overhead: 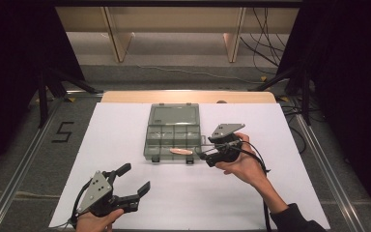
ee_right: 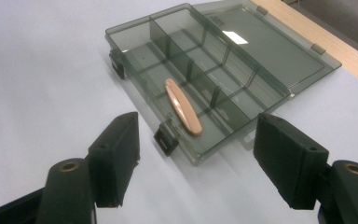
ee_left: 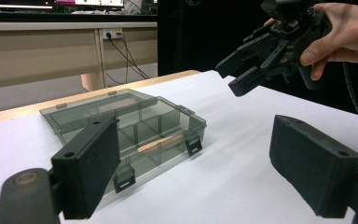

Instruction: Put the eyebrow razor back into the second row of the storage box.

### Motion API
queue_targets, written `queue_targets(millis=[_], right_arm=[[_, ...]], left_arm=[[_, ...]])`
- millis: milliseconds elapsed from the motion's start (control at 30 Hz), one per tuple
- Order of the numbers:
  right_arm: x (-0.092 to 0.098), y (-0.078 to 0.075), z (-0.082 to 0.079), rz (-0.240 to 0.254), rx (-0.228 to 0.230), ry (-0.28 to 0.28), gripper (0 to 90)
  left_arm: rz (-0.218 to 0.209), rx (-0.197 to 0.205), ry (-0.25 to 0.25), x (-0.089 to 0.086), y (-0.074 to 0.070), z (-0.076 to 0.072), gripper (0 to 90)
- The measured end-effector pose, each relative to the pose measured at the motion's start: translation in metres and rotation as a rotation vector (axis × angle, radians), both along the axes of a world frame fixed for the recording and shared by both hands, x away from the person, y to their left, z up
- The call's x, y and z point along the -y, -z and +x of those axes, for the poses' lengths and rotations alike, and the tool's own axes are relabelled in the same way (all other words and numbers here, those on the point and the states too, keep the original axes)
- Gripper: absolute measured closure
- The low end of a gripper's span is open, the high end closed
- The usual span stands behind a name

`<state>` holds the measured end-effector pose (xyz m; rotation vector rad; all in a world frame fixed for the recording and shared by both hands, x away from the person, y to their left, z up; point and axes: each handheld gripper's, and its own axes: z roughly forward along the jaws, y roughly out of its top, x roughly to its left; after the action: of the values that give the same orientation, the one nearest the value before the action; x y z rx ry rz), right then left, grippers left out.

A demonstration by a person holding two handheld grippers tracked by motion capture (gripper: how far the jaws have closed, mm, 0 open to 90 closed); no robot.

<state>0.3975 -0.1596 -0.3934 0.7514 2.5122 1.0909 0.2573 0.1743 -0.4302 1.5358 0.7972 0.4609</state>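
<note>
Inside organiser box (ee_right: 223, 70), half-hidden peach stick (ee_right: 182, 107); right claw (overhead: 204, 155) beside.

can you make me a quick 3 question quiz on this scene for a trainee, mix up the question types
1. True or false: the lid of the organizer box is closed.
2. Where does the peach-coloured object lie? A) on the white sheet beside the box B) in the front row of compartments C) on the opened lid
3. Fill in: both the left gripper and the right gripper have their jaws ____ and hold nothing.

Key
1. False: the lid lies open, flat behind the compartments.
2. B: it lies along the front row, nearest the latches.
3. Open.
</note>
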Motion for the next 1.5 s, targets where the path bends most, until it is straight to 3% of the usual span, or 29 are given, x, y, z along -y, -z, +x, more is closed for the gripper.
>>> queue_targets(millis=[367, 1000, 1500], right_arm=[[0.012, -0.001, -0.013, 0.072, 0.01, 0.019, 30.9], [0.033, 0.013, -0.037, 0.192, 0.031, 0.053, 29.6], [0.041, 0.019, -0.049, 0.221, 0.027, 0.057, 28.4]], left_arm=[[0.0, 0.0, 0.001, 0.0, 0.0, 0.0, 16.0], [-0.005, 0.004, 0.009, 0.0, 0.001, 0.001, 16.0], [0.008, -0.004, 0.006, 0.0, 0.0, 0.0, 16.0]])
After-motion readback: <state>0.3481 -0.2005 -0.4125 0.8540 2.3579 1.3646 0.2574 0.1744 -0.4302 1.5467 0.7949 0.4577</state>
